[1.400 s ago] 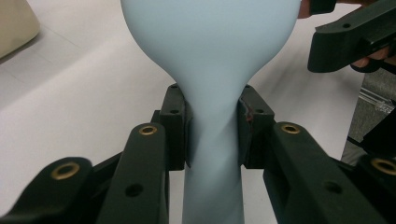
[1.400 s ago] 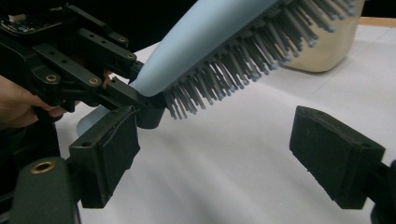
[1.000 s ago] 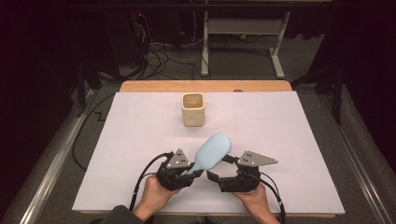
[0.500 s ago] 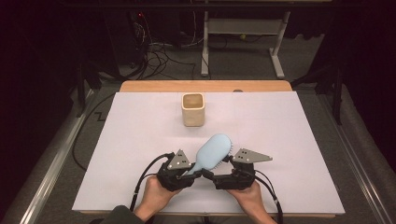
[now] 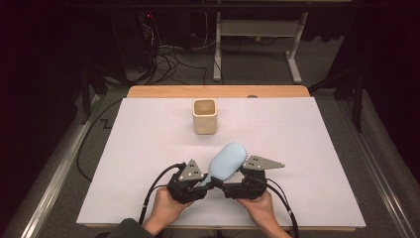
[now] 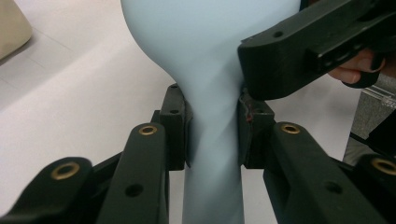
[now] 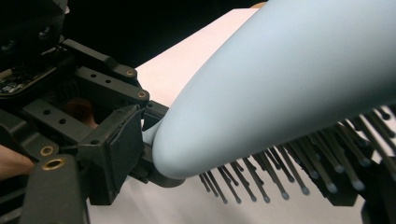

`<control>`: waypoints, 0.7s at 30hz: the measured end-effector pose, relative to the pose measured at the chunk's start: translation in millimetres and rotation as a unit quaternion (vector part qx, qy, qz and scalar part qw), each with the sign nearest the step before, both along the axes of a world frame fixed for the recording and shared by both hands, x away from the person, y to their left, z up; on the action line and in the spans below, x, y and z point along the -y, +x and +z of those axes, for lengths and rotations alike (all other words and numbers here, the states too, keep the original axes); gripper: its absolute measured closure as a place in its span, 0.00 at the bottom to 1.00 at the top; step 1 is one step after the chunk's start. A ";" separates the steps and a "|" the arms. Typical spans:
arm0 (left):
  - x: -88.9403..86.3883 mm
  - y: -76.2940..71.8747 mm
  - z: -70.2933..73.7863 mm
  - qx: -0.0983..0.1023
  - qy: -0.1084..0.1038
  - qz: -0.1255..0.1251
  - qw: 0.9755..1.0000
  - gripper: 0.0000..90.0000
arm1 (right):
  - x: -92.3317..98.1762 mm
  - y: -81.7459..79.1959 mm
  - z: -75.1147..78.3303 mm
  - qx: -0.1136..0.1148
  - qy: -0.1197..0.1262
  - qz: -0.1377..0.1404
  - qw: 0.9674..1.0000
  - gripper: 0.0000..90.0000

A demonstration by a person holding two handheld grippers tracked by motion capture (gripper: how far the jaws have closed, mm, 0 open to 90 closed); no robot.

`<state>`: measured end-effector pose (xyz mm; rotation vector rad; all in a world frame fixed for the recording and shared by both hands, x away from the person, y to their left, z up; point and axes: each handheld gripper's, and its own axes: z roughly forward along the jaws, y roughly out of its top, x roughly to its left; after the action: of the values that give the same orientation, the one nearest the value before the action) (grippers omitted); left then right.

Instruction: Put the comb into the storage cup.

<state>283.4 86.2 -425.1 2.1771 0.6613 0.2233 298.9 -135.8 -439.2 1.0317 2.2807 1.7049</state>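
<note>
A light blue hairbrush is held off the white table cover, head pointing away and to the right. My left gripper is shut on its handle; the left gripper view shows both pads squeezing the narrow neck. My right gripper comes in from the right at the base of the brush head. Its jaws have just been closing, with the head and its dark bristles between them. One pad sits beside the head's rounded end, and no firm press shows.
A beige square cup stands upright in the far middle of the white cover, and its edge shows in the left gripper view. A strip of wooden tabletop runs along the back. Cables and a desk frame lie on the floor beyond.
My right gripper has edged left and a little forward, closer in on the brush head. The left gripper and the brush have stayed put.
</note>
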 end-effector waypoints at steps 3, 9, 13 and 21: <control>0.5 -0.2 -0.2 0.000 -0.001 0.000 1.000 0.77 | -1.5 1.3 -0.2 -0.004 0.003 -0.001 1.000 0.23; 1.6 -0.6 -0.6 -0.001 0.000 -0.002 1.000 0.77 | -4.5 3.2 -0.3 -0.012 0.001 -0.006 1.000 0.25; 1.3 -0.1 -0.9 -0.002 0.001 -0.001 1.000 0.77 | -5.6 4.4 0.4 -0.019 0.001 -0.005 1.000 0.28; 1.8 -0.9 -1.0 0.006 0.004 0.001 1.000 0.77 | -3.7 5.6 3.8 -0.033 0.012 -0.006 0.999 0.38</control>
<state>282.6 84.4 -426.1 2.1826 0.6563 0.2392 304.5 -132.1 -435.4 1.1210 2.2937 1.7236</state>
